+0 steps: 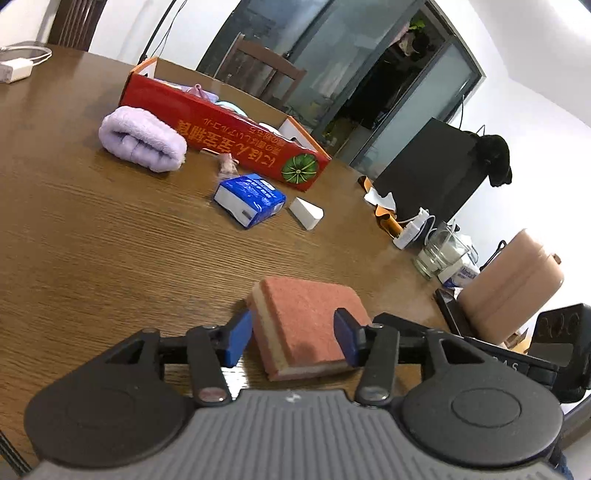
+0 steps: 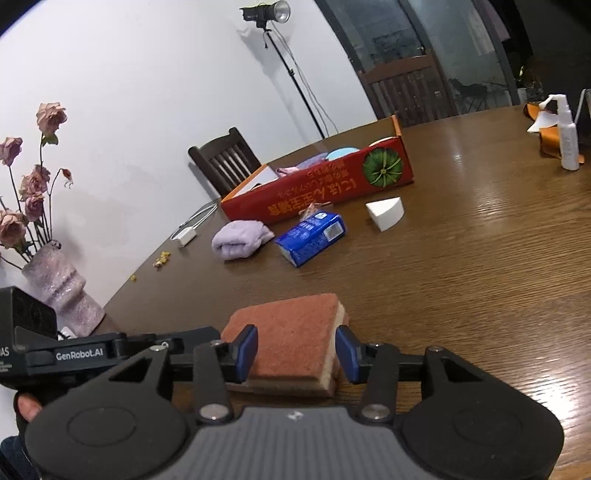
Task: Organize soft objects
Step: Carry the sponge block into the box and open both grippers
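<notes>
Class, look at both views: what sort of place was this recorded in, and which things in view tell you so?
Probably a dining room in a home. A large wooden table has wooden dining chairs around it, and a vase of dried roses stands at its edge. A studio light on a stand suggests a staged recording.

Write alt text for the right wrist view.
The right hand-held gripper straddles a red-topped sponge on a brown table. Beyond lie a blue tissue pack, a lilac towel, a white wedge and a red box.

Wooden table [image 1: 92, 240] carries sponge [image 1: 310, 321], towel [image 1: 144, 138], red box [image 1: 221, 125].
</notes>
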Available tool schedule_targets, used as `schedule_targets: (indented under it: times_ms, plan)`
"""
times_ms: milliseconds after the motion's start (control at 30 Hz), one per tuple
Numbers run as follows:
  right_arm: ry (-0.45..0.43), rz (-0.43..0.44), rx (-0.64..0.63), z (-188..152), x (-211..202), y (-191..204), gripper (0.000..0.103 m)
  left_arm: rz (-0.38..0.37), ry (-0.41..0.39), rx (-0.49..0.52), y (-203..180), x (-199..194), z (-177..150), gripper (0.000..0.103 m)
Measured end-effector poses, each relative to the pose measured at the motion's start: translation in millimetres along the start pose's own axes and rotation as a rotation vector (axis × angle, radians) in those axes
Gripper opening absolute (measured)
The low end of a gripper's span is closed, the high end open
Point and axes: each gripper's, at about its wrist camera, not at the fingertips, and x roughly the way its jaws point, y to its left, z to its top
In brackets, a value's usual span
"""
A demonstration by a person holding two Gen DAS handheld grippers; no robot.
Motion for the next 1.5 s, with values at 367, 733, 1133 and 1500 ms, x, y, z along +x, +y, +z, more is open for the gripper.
schedule_targets:
  times_ms: [367, 733, 1133, 1500]
  plan:
    - [0.024, -0.016, 0.013, 7, 20, -10, 0.042, -0.023, 0.031, -0.004, 6, 20, 6, 0.033]
    - [-0.112, 0.057, -0.06, 121, 35, -7, 0.032, -0.062, -0.064, 0.046, -18, 52, 132, 0.031]
    - [-0.054, -0.085, -0.08, 259, 182, -63, 0.03, -0.004, 0.009, 0.009, 22, 206, 268, 0.033]
    - [0.046, -0.262, -0.18, 249, 228, -70, 0.038, 0.038, 0.119, 0.02, 33, 256, 249, 0.036]
